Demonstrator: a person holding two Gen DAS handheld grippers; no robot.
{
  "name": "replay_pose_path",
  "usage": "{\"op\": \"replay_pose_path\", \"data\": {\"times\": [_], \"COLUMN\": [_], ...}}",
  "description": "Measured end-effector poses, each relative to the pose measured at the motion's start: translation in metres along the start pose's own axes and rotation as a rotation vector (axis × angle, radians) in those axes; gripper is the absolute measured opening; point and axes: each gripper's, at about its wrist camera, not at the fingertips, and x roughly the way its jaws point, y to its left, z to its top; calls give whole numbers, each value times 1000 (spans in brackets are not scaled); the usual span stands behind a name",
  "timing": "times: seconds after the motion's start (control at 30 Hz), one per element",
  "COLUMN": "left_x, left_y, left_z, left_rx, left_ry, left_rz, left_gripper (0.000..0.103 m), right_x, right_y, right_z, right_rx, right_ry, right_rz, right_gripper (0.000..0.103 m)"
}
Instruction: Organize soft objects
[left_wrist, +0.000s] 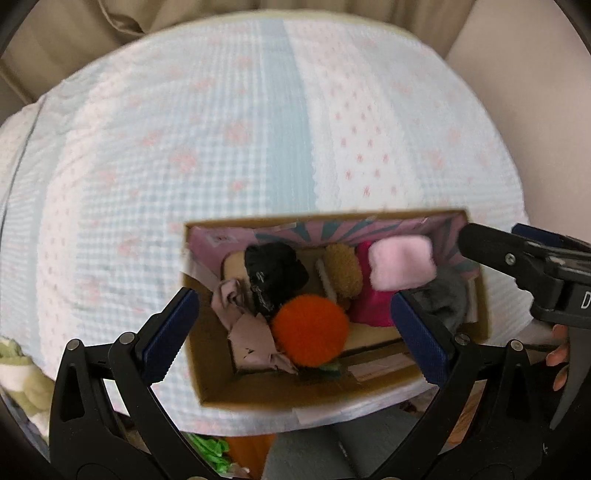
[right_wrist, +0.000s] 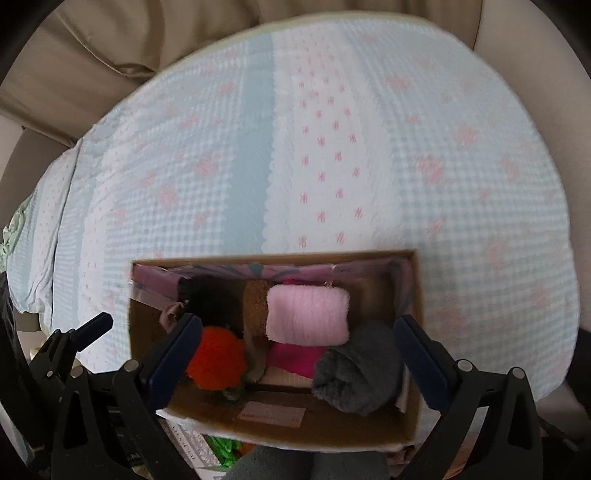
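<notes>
Left tongs (left_wrist: 295, 328) and right tongs (right_wrist: 301, 350) both apart, empty, above cardboard box (right_wrist: 415, 373) of soft items on bed (right_wrist: 258, 147).

**Quilted bed against beige upholstery**

A bed (right_wrist: 332, 147) fills both views, covered by a quilted spread (left_wrist: 221, 155) in pale blue gingham and white panels with small pink motifs. Beyond the bed's far edge rises a padded beige headboard (right_wrist: 110, 44), creased in soft folds. Beside the bed's right edge runs plain beige surface (left_wrist: 535, 110). Daylight is soft and even.
</notes>
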Motion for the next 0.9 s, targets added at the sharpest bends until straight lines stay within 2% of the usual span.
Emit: {"op": "replay_pose_path", "data": {"times": [0.1,0.27,0.4,0.5,0.67,0.9], "left_x": [-42,-128,-194,-228,-266,-292], "left_y": [1,0,-2,0,-5,-12], "left_z": [9,21,25,24,20,11], "left_rx": [-11,-16,-32,-47,-21,-30], "left_ry": [-65,-233,-373,-453,-547,-632], "left_rz": [10,25,65,99,148,139], "left_gripper": [103,103,103,103,103,103], "right_x": [-38,-120,-183,-219,-257,-294], "right_y": [3,11,14,13,15,11], "right_z": [2,-1,-9,-13,-22,-27], "right_rx": [-25,-72,-77,-71,-70,-71], "right_ry": [-53,-192,-309,-380,-465,-566], "right_rz": [-19,-73,-112,-134,-168,-200], "right_gripper": [103,103,103,103,103,103]}}
